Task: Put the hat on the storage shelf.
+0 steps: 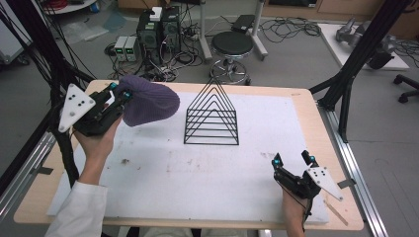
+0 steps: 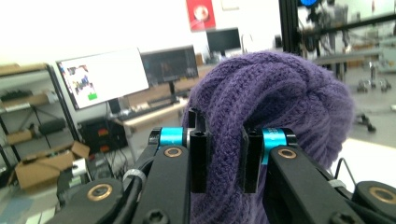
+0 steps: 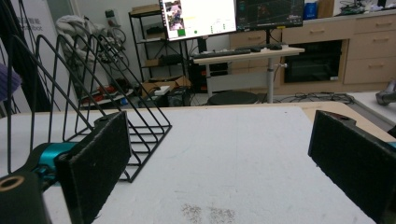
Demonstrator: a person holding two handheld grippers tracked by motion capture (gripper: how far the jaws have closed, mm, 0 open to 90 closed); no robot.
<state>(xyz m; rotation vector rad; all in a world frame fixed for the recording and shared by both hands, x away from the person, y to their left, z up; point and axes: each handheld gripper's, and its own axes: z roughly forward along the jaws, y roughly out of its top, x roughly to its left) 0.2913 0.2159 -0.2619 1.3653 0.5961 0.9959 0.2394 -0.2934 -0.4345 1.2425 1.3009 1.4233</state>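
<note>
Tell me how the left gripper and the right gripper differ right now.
The left gripper is shut on a purple knit hat, held up off the table; the right gripper is open with nothing between its jaws. The left gripper is at the far left corner of the table; the right gripper sits low near the front right edge. Both are hand-held.

Left of centre in the high view, the knitted hat [image 1: 148, 101] is purple (a ribbed, cabled pattern). The wire rack [image 1: 212, 116] at centre is black. The mat [image 1: 197, 173] is white, stained brown; the table [image 1: 316, 111] edge pale wood.
</note>
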